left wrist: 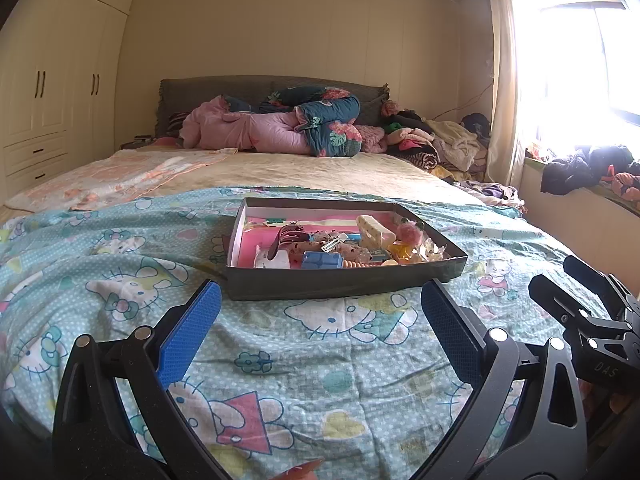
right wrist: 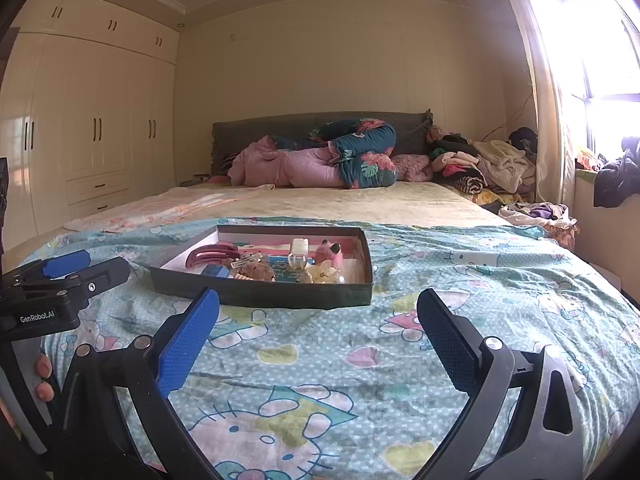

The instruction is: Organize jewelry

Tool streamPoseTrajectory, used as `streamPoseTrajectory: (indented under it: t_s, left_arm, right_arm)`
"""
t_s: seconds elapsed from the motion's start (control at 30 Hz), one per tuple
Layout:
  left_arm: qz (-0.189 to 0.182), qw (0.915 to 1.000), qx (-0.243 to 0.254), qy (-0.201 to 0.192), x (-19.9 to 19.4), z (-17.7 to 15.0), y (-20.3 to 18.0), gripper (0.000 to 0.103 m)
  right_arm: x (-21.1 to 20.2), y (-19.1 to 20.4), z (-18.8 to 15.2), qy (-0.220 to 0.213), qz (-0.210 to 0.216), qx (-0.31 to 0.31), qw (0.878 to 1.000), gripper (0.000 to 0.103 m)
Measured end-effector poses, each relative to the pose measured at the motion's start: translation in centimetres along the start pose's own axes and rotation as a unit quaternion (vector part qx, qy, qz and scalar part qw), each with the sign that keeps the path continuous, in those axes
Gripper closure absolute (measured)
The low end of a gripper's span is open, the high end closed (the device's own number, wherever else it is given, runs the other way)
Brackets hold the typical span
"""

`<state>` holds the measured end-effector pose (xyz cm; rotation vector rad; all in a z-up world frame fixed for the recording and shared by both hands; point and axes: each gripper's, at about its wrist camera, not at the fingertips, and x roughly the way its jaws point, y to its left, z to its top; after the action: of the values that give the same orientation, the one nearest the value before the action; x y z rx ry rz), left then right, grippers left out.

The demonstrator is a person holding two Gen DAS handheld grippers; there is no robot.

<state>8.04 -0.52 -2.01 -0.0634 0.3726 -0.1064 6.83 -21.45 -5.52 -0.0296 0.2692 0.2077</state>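
A shallow dark box (left wrist: 344, 282) with a pink lining sits on the Hello Kitty bedspread (left wrist: 280, 360); it also shows in the right wrist view (right wrist: 280, 294). It holds several hair clips and trinkets: a dark red claw clip (right wrist: 208, 255), a cream claw clip (left wrist: 374, 229), a pink pom-pom piece (left wrist: 408, 233), a blue block (left wrist: 322, 260). My left gripper (left wrist: 320, 308) is open and empty, just short of the box's near wall. My right gripper (right wrist: 318, 316) is open and empty, near the box's right front corner.
Rolled quilts (left wrist: 280, 128) and a clothes pile (left wrist: 440, 140) lie at the headboard. A cream wardrobe (right wrist: 80, 128) stands left. A window ledge with clothes (left wrist: 580, 172) is on the right. The other gripper shows at each view's edge (right wrist: 60, 284).
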Motion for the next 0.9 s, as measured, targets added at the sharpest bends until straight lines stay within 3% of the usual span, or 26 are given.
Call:
streamPoseTrajectory:
  t_s: [0.9]
  left_arm:
    - [0.001, 1.0000, 0.000, 0.000, 0.01, 0.03, 0.04, 0.011]
  right_arm:
    - [-0.04, 0.14, 0.02, -0.003, 0.004, -0.002, 1.000, 0.006]
